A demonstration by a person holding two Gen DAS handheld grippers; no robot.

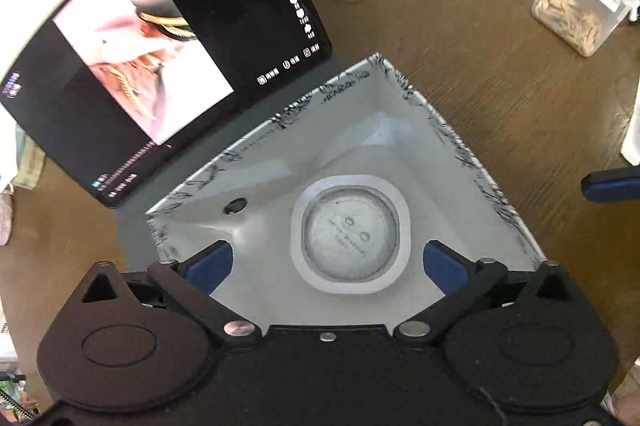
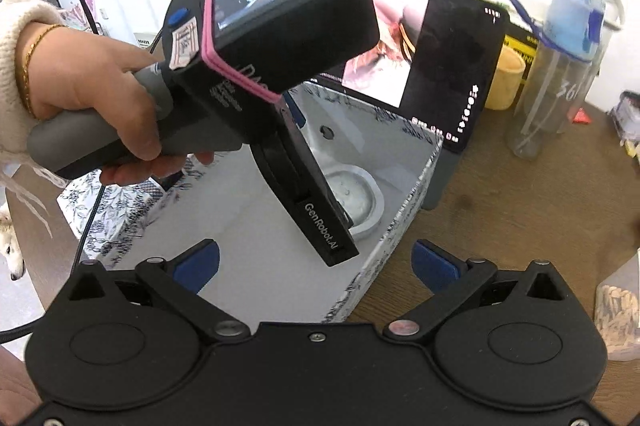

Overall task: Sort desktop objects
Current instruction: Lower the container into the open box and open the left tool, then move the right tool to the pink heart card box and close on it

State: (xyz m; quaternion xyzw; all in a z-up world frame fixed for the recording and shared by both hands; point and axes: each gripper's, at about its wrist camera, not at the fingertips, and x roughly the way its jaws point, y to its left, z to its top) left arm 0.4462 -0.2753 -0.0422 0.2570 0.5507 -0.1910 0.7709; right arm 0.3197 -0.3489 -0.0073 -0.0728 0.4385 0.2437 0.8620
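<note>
Box (image 1: pixel 280 162), white with a sketched rim, sits mid-desk (image 1: pixel 460 74) as the sorting bin; a round lidded cup (image 1: pixel 351 235) lies inside at 5 o'clock. Left tongs (image 1: pixel 328 262) hang spread above it, gripping nothing. Right tongs (image 2: pixel 316 262) wait spread at the box's 4 o'clock corner.

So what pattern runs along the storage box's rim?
Dark floral print on white, on the box rim; clearest in the left wrist view.
</note>
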